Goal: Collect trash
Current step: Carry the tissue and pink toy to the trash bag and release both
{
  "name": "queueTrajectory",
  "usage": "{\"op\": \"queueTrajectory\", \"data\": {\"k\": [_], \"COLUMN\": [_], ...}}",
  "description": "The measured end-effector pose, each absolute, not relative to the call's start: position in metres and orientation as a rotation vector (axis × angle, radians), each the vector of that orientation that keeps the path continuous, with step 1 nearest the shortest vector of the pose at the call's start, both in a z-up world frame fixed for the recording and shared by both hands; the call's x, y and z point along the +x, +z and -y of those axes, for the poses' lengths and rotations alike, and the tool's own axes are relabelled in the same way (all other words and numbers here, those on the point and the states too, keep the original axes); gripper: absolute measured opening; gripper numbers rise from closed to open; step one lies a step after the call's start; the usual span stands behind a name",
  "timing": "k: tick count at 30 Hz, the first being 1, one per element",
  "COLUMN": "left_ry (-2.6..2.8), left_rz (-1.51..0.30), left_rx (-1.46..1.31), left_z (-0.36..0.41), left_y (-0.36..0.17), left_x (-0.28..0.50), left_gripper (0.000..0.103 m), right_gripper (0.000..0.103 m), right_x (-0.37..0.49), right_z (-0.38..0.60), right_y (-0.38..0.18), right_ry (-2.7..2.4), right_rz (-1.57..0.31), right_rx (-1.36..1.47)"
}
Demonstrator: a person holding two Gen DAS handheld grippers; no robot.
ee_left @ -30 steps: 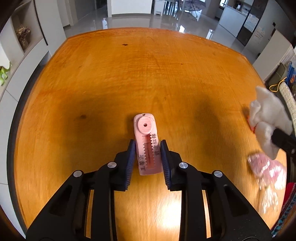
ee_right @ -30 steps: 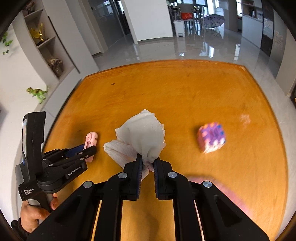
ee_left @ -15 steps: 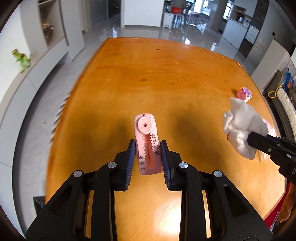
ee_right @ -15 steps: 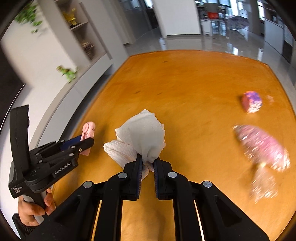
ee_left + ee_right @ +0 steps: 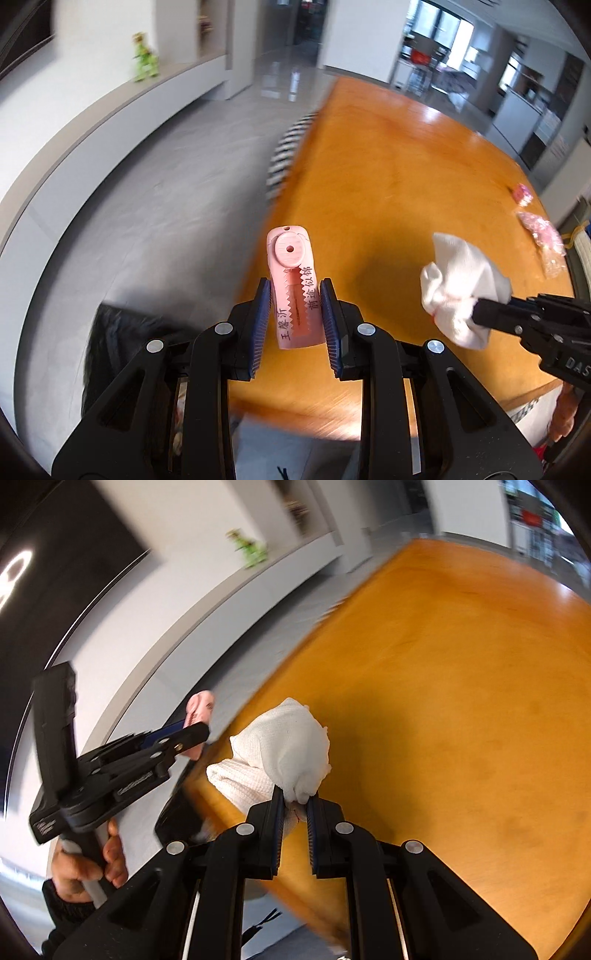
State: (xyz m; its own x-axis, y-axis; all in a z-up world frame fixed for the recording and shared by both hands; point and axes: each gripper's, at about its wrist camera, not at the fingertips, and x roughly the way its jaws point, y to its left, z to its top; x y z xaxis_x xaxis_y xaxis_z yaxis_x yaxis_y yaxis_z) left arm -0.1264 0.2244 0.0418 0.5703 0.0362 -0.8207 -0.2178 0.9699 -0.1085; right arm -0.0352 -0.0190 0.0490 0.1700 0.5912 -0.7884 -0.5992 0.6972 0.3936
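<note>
Two grippers, pink clip (image 5: 293, 295), white tissue (image 5: 284, 746).

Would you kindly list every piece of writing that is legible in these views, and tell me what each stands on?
"王馨沂" and "前途似锦": handwritten on the pink plastic clip in the left tongs.
"DAS", cut off: on the black body of the right tongs.
Lettering on the left tongs' body in the right wrist view: too blurred to read.

Wrist cams fwd; shared table (image 5: 424, 177) edge

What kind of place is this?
Probably an open-plan home living and dining area: a large polished wooden table, glossy tiled floor, a wall ledge holding a green toy dinosaur, and chairs in the background.
</note>
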Motion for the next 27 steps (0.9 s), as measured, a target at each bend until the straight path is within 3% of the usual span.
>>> {"op": "queueTrajectory", "data": {"k": [11,12,13,14,15,16,17,27], "left_ry": [0.495,0.529,0.569,0.606,0.639,0.672,0.728,0.749], "left_rz": [-0.990,-0.993,-0.992,-0.994,-1.005,-1.013,-1.017,-1.005], "left_rx": [-0.399,-0.421,-0.447,-0.475,-0.507,-0.533,-0.564,-0.581], "left_z": [-0.349,-0.360,-0.370,-0.381,-0.390,-0.396,-0.404,-0.409], "left_y": [-0.007,-0.011,-0.017,-0.023,-0.028,-0.032,-0.035,-0.039], "left_x": [-0.260,-0.269,-0.279,-0.289,-0.297,-0.302,-0.309,-0.317], "left_gripper": [0.028,0.028,0.028,0.032,0.042,0.086,0.097,0.097], "right_gripper": [0.012,0.013,0.022,0.032,0.059,0.066,0.066,0.066], "right_x": [-0.134,-0.138,-0.142,-0.144,-0.145,-0.145,-0.146,-0.156], "right_z": [-0.126,-0.139,-0.157,-0.170,-0.183,-0.192,-0.197,-0.177], "right_y": [0.024,0.020,0.013,0.008,0.002,-0.004,-0.007,-0.001], "right_ry": [1.130,1.139,1.139,1.128,1.095,1.071,1.070,1.093], "right_rz": [-1.183,-1.197,-1.209,-1.219,-1.234,-1.249,-1.256,-1.226], "right_rx": [-0.244,-0.245,-0.257,-0.273,-0.300,-0.307,-0.297,-0.298]}}
